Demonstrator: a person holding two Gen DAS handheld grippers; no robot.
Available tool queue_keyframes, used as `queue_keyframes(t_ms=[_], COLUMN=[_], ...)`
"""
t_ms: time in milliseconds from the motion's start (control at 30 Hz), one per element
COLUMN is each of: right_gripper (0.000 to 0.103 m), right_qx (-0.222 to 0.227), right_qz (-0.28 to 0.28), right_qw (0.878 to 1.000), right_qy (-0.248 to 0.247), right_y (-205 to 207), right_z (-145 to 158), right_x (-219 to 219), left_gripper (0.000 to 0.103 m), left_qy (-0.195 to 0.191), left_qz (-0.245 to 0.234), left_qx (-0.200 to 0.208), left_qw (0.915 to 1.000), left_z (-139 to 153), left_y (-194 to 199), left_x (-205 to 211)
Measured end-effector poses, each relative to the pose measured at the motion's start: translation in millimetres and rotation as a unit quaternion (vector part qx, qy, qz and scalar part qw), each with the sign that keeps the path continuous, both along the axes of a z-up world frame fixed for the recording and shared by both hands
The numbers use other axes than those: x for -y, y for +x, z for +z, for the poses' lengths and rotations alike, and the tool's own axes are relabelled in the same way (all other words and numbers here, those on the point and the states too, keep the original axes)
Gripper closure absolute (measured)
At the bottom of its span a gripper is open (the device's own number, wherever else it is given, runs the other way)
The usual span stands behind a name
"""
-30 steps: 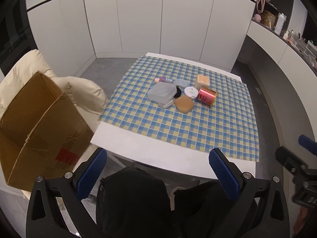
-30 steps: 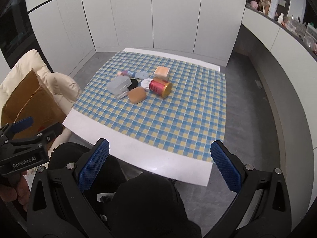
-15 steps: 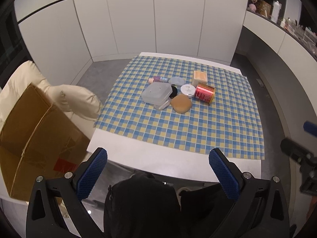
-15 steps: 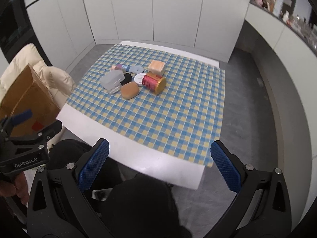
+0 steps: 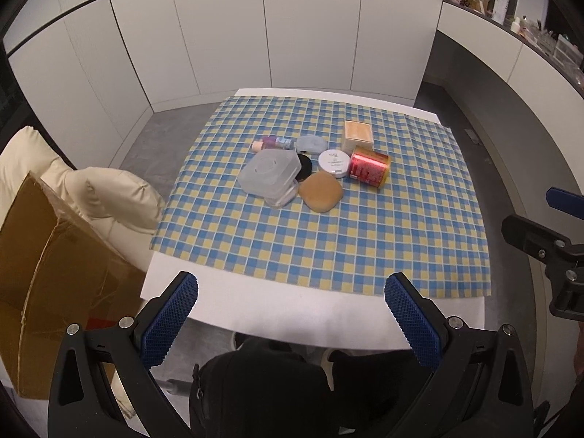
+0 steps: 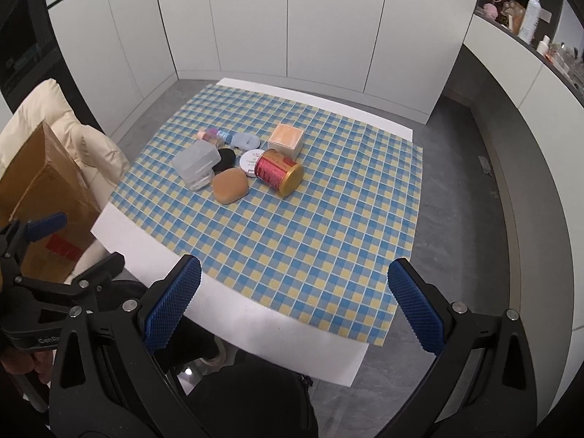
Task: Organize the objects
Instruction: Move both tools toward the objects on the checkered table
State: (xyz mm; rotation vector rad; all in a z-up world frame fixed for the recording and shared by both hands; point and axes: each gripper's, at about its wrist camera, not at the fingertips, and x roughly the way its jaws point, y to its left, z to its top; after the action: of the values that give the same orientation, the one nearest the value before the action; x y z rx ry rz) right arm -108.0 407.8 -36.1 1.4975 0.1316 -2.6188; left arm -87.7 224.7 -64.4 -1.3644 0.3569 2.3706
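Observation:
A cluster of objects lies mid-table on a blue and yellow checked cloth: a clear plastic box, a tan rounded case, a red can on its side, a white round compact, a peach box, a black disc, a pale blue case and a small bottle. My left gripper is open and empty, held above the table's near edge. My right gripper is open and empty, also near that edge. The red can shows in the right wrist view too.
An open cardboard box sits on a cream padded chair left of the white table. White cabinets stand behind. A counter with clutter curves along the right. The person's dark-clothed legs sit under the table edge.
Both grippers have moved forward and a little lower toward the table; the objects look larger and more centred. Both stay open. Nothing on the table has moved.

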Motion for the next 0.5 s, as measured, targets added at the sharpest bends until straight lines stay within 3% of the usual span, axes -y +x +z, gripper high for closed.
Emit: queue_keyframes(t_ms=[500], right_gripper=[0.0], right_qx=[0.04], right_qz=[-0.022], right_qw=[0.999], right_qy=[0.001], right_y=[-54], right_z=[-42], right_x=[-11], left_gripper=[0.001], left_qy=[-0.022], left_qz=[-0.004], left_qx=[0.007], left_qw=[0.9997], left_z=[-22], left_y=[-45], left_x=[-15])
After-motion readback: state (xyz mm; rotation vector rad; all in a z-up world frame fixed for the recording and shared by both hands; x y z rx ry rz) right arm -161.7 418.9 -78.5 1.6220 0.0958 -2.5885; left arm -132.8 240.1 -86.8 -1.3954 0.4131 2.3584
